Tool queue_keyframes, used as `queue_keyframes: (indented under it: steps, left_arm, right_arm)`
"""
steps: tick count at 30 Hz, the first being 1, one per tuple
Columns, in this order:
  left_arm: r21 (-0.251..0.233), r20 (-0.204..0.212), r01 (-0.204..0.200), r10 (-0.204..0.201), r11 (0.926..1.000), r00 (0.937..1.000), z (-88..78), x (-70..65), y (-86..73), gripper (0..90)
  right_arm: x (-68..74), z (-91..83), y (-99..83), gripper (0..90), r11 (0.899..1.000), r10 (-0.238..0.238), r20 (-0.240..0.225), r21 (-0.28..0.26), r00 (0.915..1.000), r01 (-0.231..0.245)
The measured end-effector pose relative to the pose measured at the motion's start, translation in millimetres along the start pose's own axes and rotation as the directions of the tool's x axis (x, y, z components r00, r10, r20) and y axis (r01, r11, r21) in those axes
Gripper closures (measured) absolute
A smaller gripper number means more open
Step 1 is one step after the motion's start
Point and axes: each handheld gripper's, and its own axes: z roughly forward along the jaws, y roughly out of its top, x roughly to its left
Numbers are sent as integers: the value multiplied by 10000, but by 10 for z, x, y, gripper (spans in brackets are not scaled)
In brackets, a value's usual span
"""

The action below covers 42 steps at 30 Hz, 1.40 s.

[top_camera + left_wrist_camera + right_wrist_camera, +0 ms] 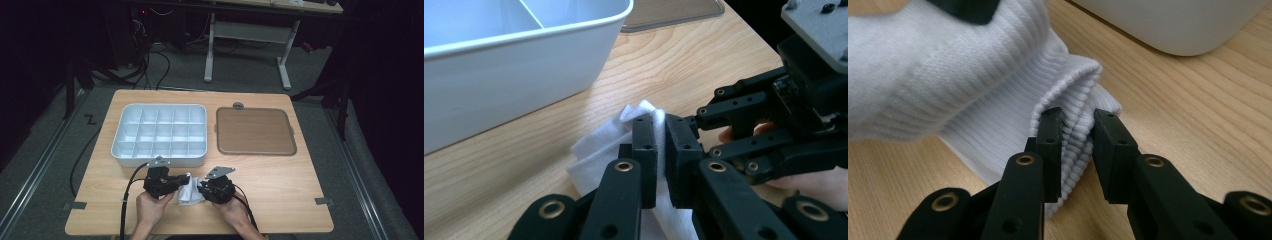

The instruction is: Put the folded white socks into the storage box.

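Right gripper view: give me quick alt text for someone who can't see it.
The right gripper has its two black jaws around the ribbed folded edge of a white sock lying on a light wooden table. Another black gripper part sits at the sock's far end, top left. The rounded corner of a white tray sits behind, top right.

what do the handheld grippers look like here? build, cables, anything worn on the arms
Both are matte black linkage units with brass-coloured pivot bushings and blocky black fingers. The left gripper and right gripper each carry a grey three-cornered plate on top and trail a black cable toward the table's near edge. No markings legible. Forearms are bare: no sleeves or gloves in view.
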Motion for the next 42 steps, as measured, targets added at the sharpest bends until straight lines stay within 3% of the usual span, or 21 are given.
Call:
queue_keyframes:
  steps: [21, 34, 42]
  left_arm:
    - [149, 13, -269, 269, 9995, 9996, 174, 2, -97, 846]
    - [215, -146, -510, 514, 9985, 9986, 160, 4, -108, 846]
    - [223, -184, -535, 539, 9983, 9984, 148, -4, -111, 846]
  right_arm:
    - [64, 70, 33, 751, 9998, -26, -399, -188, 9992, 18]
    - [45, -76, -10, 686, 9989, -186, -298, -443, 9994, 173]
    - [-43, -253, -87, 743, 9973, -2, -7, -741, 10000, 1]
